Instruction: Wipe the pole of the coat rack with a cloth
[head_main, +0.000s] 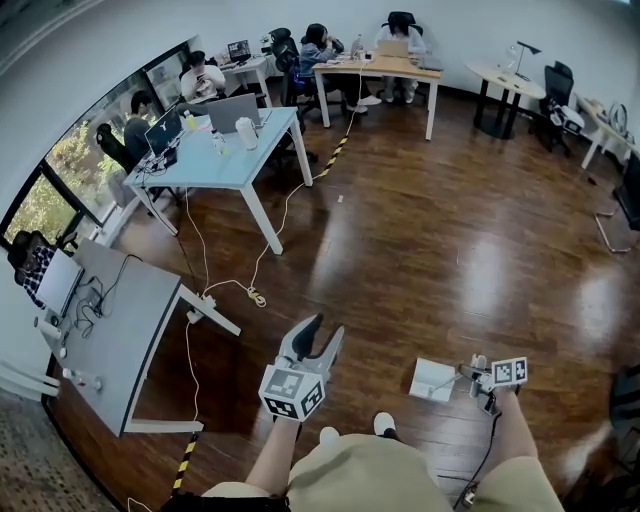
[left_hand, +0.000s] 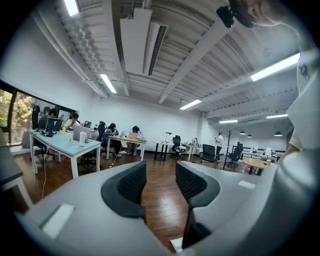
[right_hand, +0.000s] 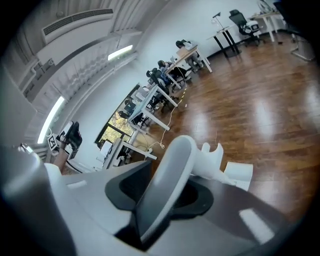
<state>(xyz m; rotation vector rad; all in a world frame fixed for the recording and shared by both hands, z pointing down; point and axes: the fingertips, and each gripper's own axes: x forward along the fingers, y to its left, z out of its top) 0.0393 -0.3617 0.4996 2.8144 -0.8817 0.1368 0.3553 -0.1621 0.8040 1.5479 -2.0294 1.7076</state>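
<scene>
My right gripper (head_main: 482, 378) hangs low over the wooden floor at the lower right of the head view. Its jaws are closed on a curved white bar (right_hand: 170, 185). That bar runs forward to a forked white end (right_hand: 212, 152) and a flat white square (head_main: 432, 380), which may be a folded cloth. My left gripper (head_main: 312, 342) is held level in front of me, open with nothing between its pads (left_hand: 134, 182). Far across the room, in the left gripper view, a dark coat rack (left_hand: 229, 145) stands next to a person.
A light-blue desk (head_main: 215, 160) and a grey desk (head_main: 120, 330) stand on the left, with cables and a power strip (head_main: 205, 305) on the floor between them. People sit at the far desks (head_main: 385, 65). Office chairs (head_main: 555, 90) stand at the right. My shoes (head_main: 385, 425) are below.
</scene>
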